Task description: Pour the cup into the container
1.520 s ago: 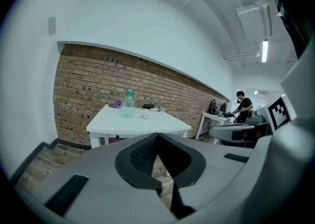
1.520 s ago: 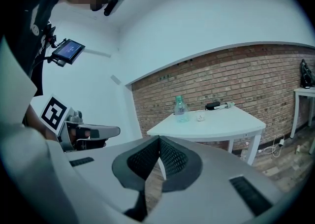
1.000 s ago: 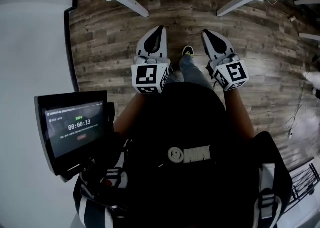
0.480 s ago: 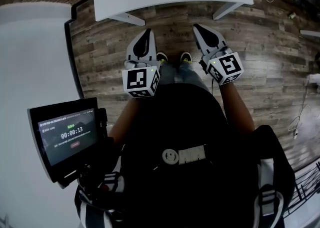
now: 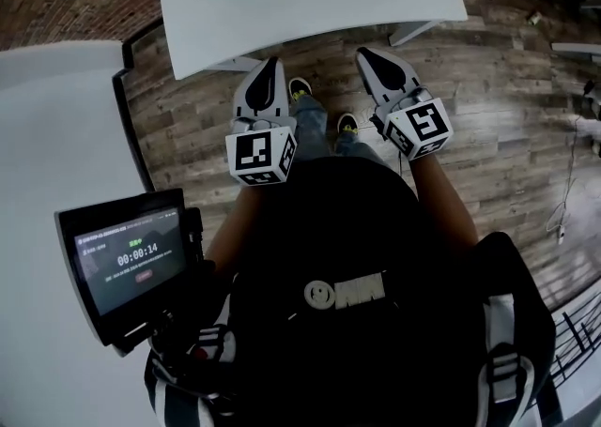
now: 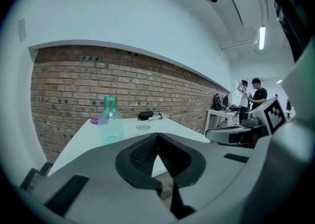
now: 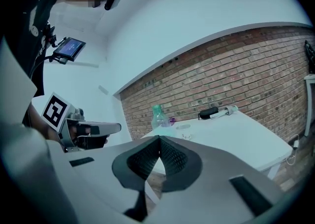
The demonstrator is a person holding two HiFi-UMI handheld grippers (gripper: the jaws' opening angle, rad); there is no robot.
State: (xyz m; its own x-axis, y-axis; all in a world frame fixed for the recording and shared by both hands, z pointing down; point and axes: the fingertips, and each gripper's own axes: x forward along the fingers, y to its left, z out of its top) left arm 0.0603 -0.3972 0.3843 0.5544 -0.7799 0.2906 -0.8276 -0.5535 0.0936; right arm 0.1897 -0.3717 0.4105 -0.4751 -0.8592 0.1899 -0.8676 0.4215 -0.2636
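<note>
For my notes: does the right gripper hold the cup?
No, the right gripper is shut empty; the cup stands on the table.

Smooth matt white table [image 5: 310,3], worn wood-plank floor [image 5: 479,106], rough brick wall [image 6: 69,85], translucent green container [image 6: 111,121].

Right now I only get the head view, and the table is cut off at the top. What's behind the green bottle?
Observer: A small purple thing lies just behind the bottle.
Operator: Anything else back there?
Observer: Yes. At the far end of the table, near the brick wall, lies a black thing with a white pen-like thing beside it.
Operator: Are my jaws holding anything?
Observer: No. The left gripper and the right gripper are both closed tip to tip, with nothing between.
</note>
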